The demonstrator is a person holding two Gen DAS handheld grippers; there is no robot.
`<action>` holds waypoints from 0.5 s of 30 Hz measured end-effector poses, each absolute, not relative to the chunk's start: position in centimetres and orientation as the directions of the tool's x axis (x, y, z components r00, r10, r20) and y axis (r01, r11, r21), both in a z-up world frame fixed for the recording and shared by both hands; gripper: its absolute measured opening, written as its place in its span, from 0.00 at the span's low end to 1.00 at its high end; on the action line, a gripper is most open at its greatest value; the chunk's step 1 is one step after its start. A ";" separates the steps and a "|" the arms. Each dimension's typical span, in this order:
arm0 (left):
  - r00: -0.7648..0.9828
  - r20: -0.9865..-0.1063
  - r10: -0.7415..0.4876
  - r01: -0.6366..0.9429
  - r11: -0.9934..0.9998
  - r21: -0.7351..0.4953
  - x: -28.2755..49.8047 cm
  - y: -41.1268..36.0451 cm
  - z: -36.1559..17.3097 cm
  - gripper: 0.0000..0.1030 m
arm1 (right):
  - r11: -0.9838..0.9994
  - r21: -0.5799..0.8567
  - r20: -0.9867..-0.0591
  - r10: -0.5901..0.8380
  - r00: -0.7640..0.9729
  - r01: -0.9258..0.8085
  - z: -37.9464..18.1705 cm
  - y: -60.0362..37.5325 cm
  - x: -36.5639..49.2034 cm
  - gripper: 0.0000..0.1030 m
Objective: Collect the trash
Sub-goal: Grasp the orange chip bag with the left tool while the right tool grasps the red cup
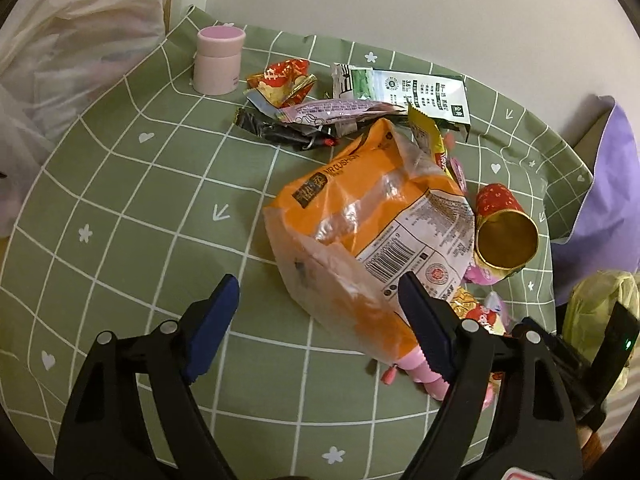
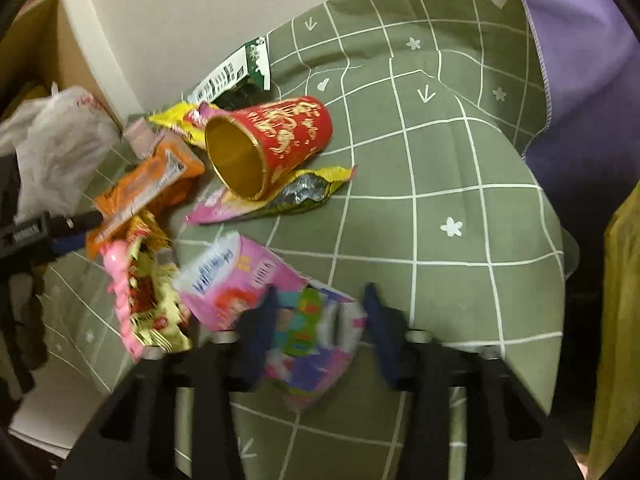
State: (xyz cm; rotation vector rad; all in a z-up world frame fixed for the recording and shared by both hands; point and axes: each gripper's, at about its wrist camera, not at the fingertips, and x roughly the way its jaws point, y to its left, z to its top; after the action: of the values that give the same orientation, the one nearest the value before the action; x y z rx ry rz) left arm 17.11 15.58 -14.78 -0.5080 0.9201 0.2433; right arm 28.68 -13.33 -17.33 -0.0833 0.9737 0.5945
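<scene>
Snack trash lies heaped on a table under a green checked cloth [image 1: 140, 220]. My left gripper [image 1: 318, 280] stands open. The near corner of a big orange bag [image 1: 360, 208] lies between its jaws, and the left pad is clear of it. A red and gold paper cup [image 1: 502, 224] lies on its side to the right of the bag. In the blurred right wrist view, my right gripper [image 2: 320, 312] has its jaws narrowed on a crumpled pink wrapper [image 2: 240, 280] near the table's front edge. The cup [image 2: 276, 140] lies beyond it.
A pink lidded canister [image 1: 218, 60] stands at the back left, with a green and white packet [image 1: 404, 92] and small wrappers nearby. A white plastic bag [image 1: 60, 40] hangs off the left edge. A purple cloth [image 1: 608, 200] lies on the right.
</scene>
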 end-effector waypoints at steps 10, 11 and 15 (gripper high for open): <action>0.599 -0.800 -0.032 -0.416 0.842 -0.345 16.1 15.7 -13.6 0.73 | 0.820 0.262 -0.713 0.520 0.471 -0.509 -13.6 -15.0 26.9 0.11; 0.604 -0.796 -0.035 -0.402 0.849 -0.343 16.1 15.6 -13.3 0.73 | 0.818 0.264 -0.702 0.526 0.479 -0.512 -13.5 -15.2 26.6 0.25; 0.616 -0.787 -0.024 -0.366 0.877 -0.313 16.5 15.2 -12.5 0.72 | 0.784 0.294 -0.708 0.563 0.427 -0.546 -13.7 -14.6 25.8 0.48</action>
State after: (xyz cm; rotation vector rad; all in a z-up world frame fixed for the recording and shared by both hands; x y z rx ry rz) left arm 16.54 15.22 -12.52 -0.4775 0.8931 0.2053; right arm 25.84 -14.62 -13.72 0.0209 0.8925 0.6930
